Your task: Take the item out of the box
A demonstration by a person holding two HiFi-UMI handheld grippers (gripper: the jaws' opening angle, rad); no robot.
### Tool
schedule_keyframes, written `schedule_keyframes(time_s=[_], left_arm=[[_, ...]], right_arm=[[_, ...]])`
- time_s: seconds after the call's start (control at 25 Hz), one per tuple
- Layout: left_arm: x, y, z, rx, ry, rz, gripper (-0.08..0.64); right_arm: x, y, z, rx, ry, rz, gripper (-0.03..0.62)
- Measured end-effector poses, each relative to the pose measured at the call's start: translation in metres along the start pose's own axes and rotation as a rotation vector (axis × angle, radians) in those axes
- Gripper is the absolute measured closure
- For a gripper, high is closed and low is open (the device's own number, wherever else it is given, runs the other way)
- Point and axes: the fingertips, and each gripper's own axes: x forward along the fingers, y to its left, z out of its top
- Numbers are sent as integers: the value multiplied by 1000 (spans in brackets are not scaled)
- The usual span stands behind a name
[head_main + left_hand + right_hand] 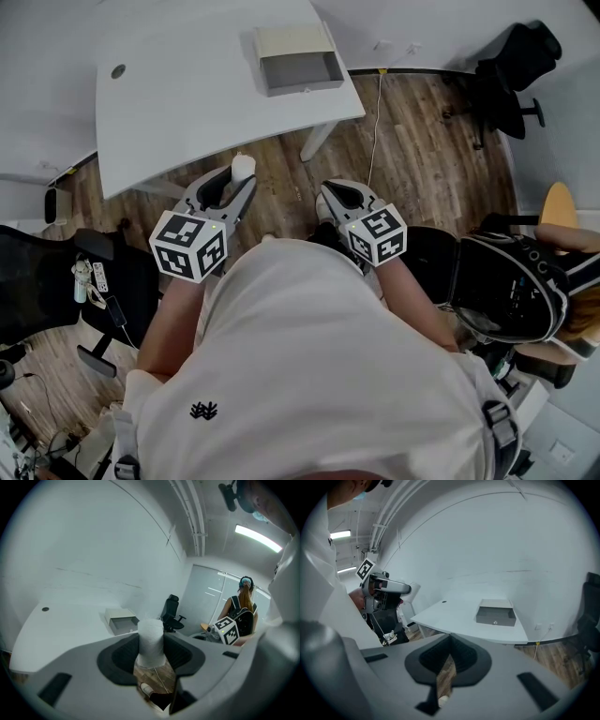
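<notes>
A white cylindrical item [243, 168] stands upright between the jaws of my left gripper [241, 180], which is shut on it. In the left gripper view the item [151, 641] fills the gap between the dark pads [123, 656]. My right gripper [325, 200] is beside it, shut, with nothing between its jaws [450, 639]. The grey box [298, 58] lies on the white table's far right corner with its drawer pulled open. It also shows as the box [121, 620] and the box [496, 612] in the gripper views. Both grippers hang over the wooden floor, well short of the table.
The white table [187, 103] has a cable hole [118, 70] at its left. A black office chair [511, 70] stands at the back right, another chair [42, 272] at my left. A person with a black backpack [506, 281] is close on my right. A cable [376, 122] runs across the floor.
</notes>
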Motion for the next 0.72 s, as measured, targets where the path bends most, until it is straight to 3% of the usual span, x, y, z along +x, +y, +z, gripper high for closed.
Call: schedule_keyframes(time_s=[0.72], left_arm=[[-2,2,-3,-13,7,-3,390]], right_arm=[[0,-3,3,-11,7,-17,586]])
